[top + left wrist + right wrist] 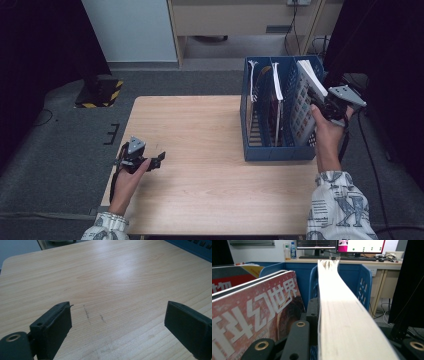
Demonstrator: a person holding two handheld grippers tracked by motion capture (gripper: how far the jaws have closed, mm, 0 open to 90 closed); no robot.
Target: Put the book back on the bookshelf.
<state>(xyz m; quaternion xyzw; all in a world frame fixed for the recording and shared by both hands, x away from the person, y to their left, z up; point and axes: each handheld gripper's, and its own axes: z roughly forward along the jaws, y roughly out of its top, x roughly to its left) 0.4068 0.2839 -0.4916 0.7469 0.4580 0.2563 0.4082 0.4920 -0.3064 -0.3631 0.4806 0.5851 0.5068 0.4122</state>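
Note:
A blue file rack stands on the right side of the wooden table with upright magazines and books in its slots. My right gripper is shut on a thick white book that leans in the rightmost slot. In the right gripper view the book's page edge runs away between the jaws, and a red magazine stands to its left. My left gripper hovers low over the table's left front, open and holding nothing. Its pads stand wide apart above bare wood.
The rack's blue corner shows at the far right of the left gripper view. A desk with monitors and bottles lies beyond the rack. Grey floor surrounds the table, with a black-and-yellow stand base at the far left.

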